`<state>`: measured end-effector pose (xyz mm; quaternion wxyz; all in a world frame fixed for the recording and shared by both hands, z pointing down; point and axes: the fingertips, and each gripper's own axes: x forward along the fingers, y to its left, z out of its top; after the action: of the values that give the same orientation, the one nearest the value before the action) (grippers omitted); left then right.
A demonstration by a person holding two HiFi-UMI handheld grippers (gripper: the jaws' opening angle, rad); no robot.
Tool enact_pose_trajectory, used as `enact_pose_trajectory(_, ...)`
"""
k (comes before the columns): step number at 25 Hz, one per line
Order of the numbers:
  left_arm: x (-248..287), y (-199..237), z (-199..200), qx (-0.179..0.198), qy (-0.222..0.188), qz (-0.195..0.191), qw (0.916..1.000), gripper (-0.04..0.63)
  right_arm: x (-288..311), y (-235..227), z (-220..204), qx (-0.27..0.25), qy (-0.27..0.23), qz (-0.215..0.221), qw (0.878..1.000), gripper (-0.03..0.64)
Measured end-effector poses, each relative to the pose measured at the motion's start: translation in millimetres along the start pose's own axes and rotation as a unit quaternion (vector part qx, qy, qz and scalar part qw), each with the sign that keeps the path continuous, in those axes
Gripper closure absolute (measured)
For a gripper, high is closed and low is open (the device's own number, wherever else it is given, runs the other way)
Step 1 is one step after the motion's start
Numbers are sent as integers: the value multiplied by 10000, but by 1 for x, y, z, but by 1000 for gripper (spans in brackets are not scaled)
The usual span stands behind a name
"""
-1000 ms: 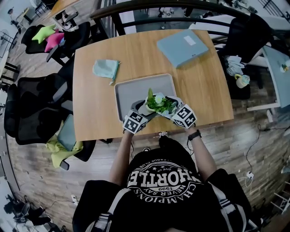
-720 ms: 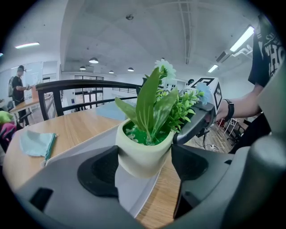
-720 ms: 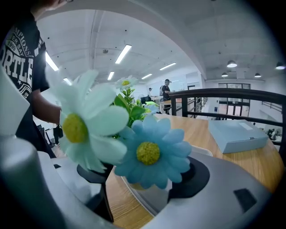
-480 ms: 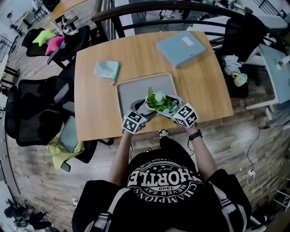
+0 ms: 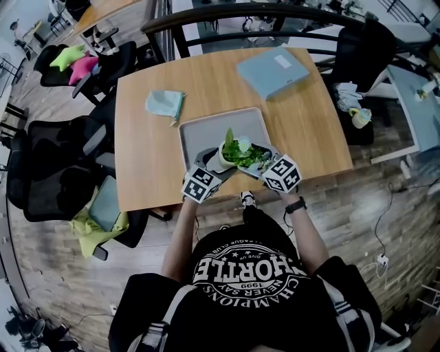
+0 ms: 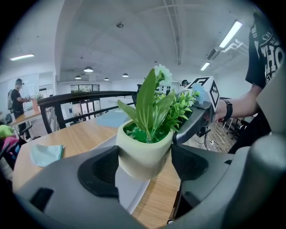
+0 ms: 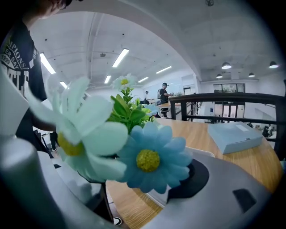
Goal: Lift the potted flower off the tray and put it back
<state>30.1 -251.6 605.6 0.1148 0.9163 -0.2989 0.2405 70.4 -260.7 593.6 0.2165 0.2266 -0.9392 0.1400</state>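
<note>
The potted flower [image 5: 221,159], a pale green pot [image 6: 144,154] with leaves and white and blue blooms [image 7: 149,159], hangs just above the near part of the grey tray [image 5: 206,130]. My left gripper [image 5: 210,162] is shut on the pot, one pad on each side [image 6: 145,165]. My right gripper [image 5: 256,159] closes in from the right. In the left gripper view one of its fingers [image 6: 196,118] lies against the pot's rim. In the right gripper view the blooms fill the gap between the jaws [image 7: 134,179] and hide the pot.
A teal cloth [image 5: 163,104] lies on the wooden table [image 5: 302,130] left of the tray. A blue-grey box [image 5: 273,71] sits at the far right. Black office chairs [image 5: 62,158] stand along the table's left side, and a dark railing [image 5: 240,10] runs behind it.
The pot and both grippers have shifted slightly up and away from the person, over the tray. Both grips look unchanged.
</note>
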Motion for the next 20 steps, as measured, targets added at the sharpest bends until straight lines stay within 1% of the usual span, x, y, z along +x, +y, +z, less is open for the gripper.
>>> enact_pose_trajectory(4,-14,-6,7,-44,-179,-20,9998,210,-7,12,10,-52,-38,-36,10000,224)
enact_pose_trajectory(9,-33,-17,19,-92,-363,-155,9992,212,-22,28,25,-60,-94,-160,9998,225)
enact_pose_trajectory(14,-56,-28,34,-210,-444,-219,9986,213,-37,48,44,-121,-221,-231,9994,227)
enact_pose_trajectory(20,-83,-38,52,-24,-506,-223,9985,213,-53,69,67,-278,-391,-354,9982,227)
